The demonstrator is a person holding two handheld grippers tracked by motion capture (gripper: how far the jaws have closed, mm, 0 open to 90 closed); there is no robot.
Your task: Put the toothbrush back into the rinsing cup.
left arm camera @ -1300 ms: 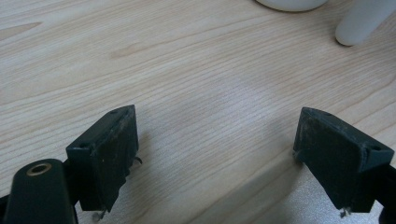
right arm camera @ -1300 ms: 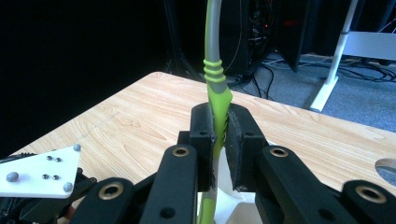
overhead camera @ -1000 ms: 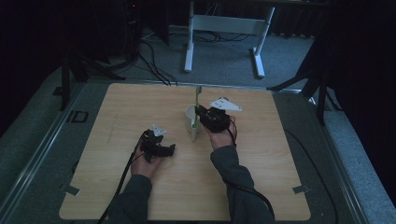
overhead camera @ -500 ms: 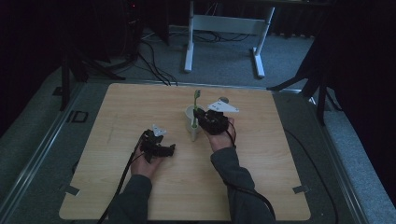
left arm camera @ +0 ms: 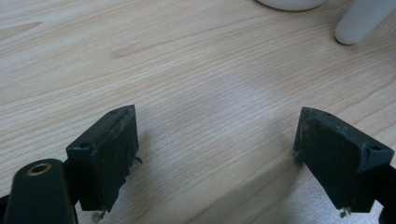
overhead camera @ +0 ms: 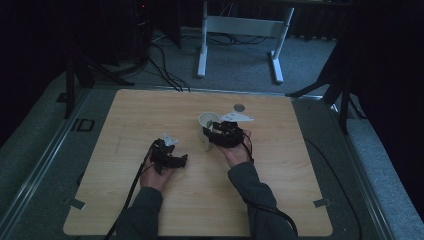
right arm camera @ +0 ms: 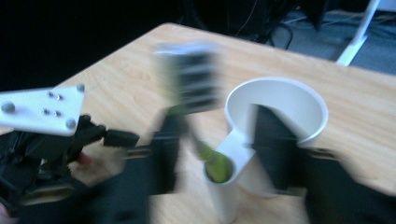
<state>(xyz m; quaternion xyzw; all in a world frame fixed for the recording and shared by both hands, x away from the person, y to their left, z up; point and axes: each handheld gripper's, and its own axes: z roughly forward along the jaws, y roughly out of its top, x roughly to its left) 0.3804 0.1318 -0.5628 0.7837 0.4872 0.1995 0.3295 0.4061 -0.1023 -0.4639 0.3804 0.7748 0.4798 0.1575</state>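
the toothbrush [right arm camera: 189,88] stands handle-down in the narrow side tube of a white holder [right arm camera: 261,140], the kind with a wide cup joined to a slim socket, and the holder sits near the middle of the wooden table [overhead camera: 125,115]. in the right gripper view the brush is blurred: a green handle in the tube, a pale head with dark bands above it, leaning away from the cup.

the right gripper [right arm camera: 215,154] has just been opening its jaws, and they now stand wide apart on either side of the brush and tube, with no pad pressing on anything i can make out. the left gripper [left arm camera: 224,154] rests on the table, wide open and holding nothing.

as a guess, the brush is light and stiff, with smooth plastic that could slip between hard pads; the handle just above the tube looks the best place to pinch it. the holder is probably light too (an empty cup would tip at a nudge), so it may want steadying by its wide cup.

the high view gives the layout: the holder [overhead camera: 207,127] just ahead of the right hand, the left gripper [overhead camera: 169,156] nearer the person and apart from it. the right gripper view shows the green handle seated in the tube, which the high view is too small to give. the left gripper view shows bare wood between the pads, with the holder's base at the top edge.
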